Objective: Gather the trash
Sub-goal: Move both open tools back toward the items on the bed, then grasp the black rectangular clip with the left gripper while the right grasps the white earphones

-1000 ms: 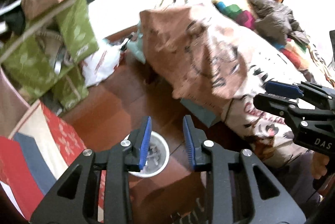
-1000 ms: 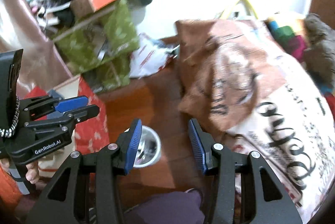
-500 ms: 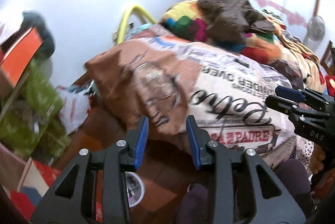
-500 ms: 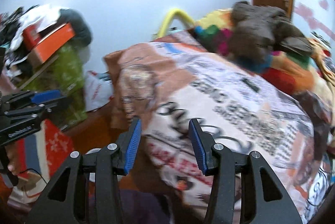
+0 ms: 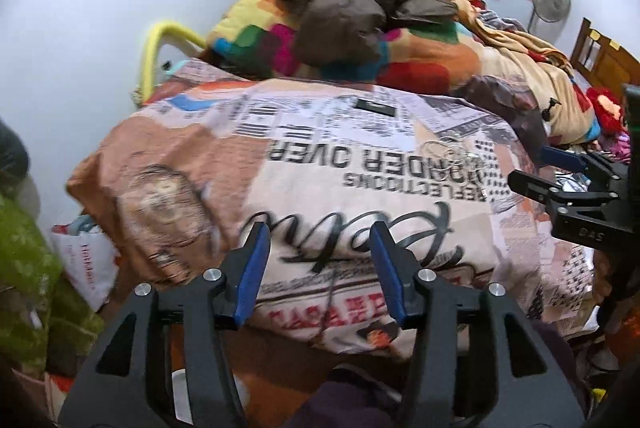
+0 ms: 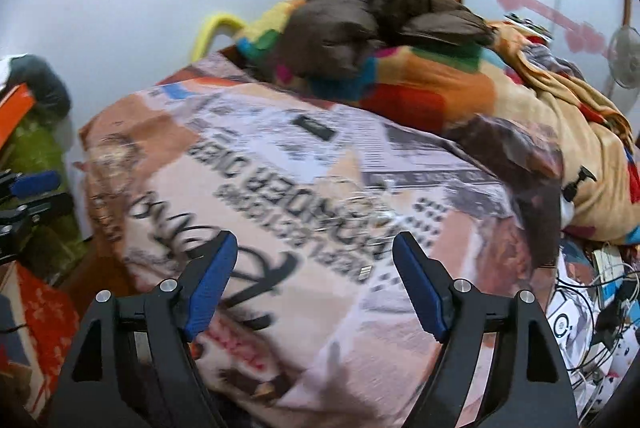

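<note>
Both grippers hang in the air over the near edge of a bed, and neither touches anything. The left gripper [image 5: 318,248] has its jaws spread apart with nothing between them. The right gripper [image 6: 314,260] likewise stands with jaws wide and empty; it also shows at the right edge of the left wrist view.

The bed is covered by a newspaper-print blanket [image 5: 360,164], which hangs over the near edge and the left corner. On the blanket, toward the far side, lies a small flat black object [image 5: 376,106]; near the blanket's right edge lies a thin pale cable [image 5: 452,152]. Behind these a multicoloured quilt [image 5: 420,56] is heaped, with a brown jacket [image 5: 352,4] piled on top of it. A yellow curved bar [image 5: 160,44] rises at the bed's far left corner.

On the floor beside the left corner stands a white plastic bag [image 5: 90,260] with red print, next to green patterned fabric [image 5: 28,268]. At the right edge of the bed, a tangle of cables and papers [image 6: 596,300] is heaped. What counts as trash cannot be told with certainty; the bag and the papers are the likeliest items.
</note>
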A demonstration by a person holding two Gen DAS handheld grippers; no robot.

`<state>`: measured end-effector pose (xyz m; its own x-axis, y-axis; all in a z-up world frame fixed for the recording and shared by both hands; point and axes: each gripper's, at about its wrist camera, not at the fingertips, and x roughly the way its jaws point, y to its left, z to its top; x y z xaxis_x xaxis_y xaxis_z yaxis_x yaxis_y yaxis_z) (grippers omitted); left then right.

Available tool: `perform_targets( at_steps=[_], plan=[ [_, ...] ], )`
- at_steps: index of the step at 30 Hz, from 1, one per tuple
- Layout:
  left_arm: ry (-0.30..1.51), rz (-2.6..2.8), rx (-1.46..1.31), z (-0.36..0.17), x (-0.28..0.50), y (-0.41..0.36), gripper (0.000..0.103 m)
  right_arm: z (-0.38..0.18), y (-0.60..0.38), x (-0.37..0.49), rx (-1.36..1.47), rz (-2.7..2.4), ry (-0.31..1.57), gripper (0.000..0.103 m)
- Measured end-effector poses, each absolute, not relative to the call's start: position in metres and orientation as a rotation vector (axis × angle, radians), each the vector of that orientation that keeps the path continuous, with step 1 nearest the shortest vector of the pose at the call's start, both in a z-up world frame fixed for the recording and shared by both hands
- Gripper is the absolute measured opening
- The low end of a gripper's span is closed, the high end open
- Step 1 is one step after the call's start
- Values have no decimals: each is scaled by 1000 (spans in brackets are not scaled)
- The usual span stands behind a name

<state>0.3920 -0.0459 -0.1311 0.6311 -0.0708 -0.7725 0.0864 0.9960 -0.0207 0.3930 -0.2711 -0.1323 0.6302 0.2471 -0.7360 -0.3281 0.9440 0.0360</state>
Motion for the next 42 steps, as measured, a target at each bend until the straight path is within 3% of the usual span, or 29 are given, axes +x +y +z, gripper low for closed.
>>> perform_targets(
  at_steps=[12,20,25,28,30,33,42],
  plan=[
    [974,-188,-59,-184,474,-79,51,-199,-303,479,39,317,1017,77],
    [1028,-225,-173,-205,536,-84,51,-220,-282,498,25,332,1031,76],
    [1021,-229,-192,-207,573,-95,51,-223,-271,489,-91,267,965,64],
    [1014,-218,-165,-211,598,-104,51,-221,-274,485,-112,265,939,34],
    [1028,-211,-179,-218,616,-110,51,-219,-278,483,-112,281,942,21],
    [1054,-208,-263,-230,645,-116,51,-216,-284,485,-94,309,946,14],
    [1082,-62,-398,-257,695,-122,51,-207,-312,490,-30,305,924,14]
  ],
)
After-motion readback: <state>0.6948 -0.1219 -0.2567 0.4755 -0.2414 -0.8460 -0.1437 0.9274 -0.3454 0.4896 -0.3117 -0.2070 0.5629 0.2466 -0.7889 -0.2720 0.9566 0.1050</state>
